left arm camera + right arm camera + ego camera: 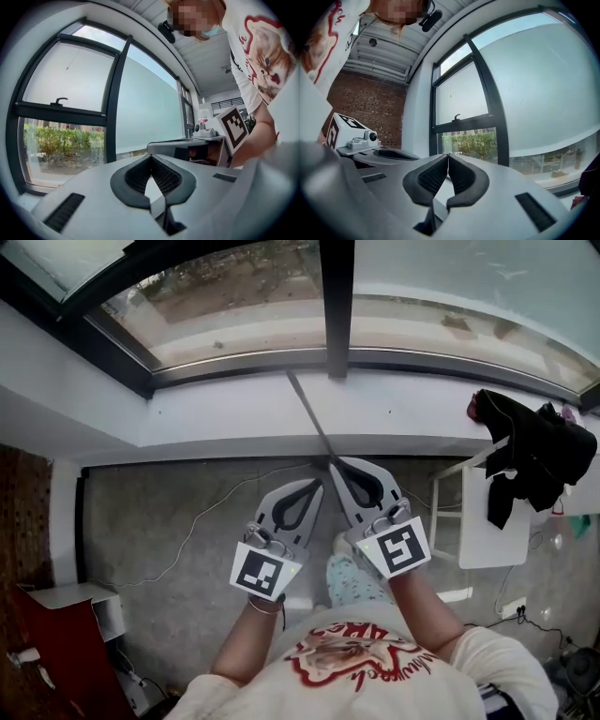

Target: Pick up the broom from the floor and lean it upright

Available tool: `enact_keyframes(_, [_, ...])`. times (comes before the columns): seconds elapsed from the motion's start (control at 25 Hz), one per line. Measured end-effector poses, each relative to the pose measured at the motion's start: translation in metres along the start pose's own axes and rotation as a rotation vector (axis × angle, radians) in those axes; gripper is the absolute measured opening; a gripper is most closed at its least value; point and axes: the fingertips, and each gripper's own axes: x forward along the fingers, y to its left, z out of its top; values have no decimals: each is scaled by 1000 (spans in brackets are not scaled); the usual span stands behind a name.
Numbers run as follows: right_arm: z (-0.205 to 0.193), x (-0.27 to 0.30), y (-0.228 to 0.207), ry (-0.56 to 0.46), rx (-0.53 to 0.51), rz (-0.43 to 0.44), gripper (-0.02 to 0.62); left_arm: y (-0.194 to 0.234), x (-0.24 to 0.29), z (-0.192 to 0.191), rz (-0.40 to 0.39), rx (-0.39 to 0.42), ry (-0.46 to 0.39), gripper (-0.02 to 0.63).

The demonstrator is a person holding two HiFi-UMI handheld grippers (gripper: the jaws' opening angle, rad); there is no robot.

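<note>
Large dark-framed window [234, 306] ahead of both tools, white sill [187, 413] below it. Black garment [534, 451] on white stand, off to side of right gripper [335, 465]. We see left gripper [317, 484] close beside right one, both with jaws pinched together at tips, nothing visible between pads. Thin grey broom handle [309, 416] runs from right gripper tip ahead across sill to window frame; whether gripped, we cannot tell.
</note>
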Motion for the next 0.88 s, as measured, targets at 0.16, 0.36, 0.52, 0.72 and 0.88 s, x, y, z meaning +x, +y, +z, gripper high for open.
enact_keyframes(0.16, [21, -50, 67, -62, -28, 0, 25, -46, -69, 5, -8, -12, -20, 17])
enact_keyframes(0.36, [33, -126, 157, -78, -13, -40, 25, -107, -165, 9, -28, -35, -14, 17])
enact_keyframes(0.52, [61, -174, 217, -84, -55, -5, 25, -144, -236, 11, 3, -80, 20, 17])
enact_keyframes(0.72, [89, -224, 235, -104, -101, -11, 25, -192, -271, 34, -13, -77, -21, 17])
enact_keyframes(0.88, [89, -260, 234, -67, -113, -5, 25, -224, -273, 45, -3, -55, -23, 17])
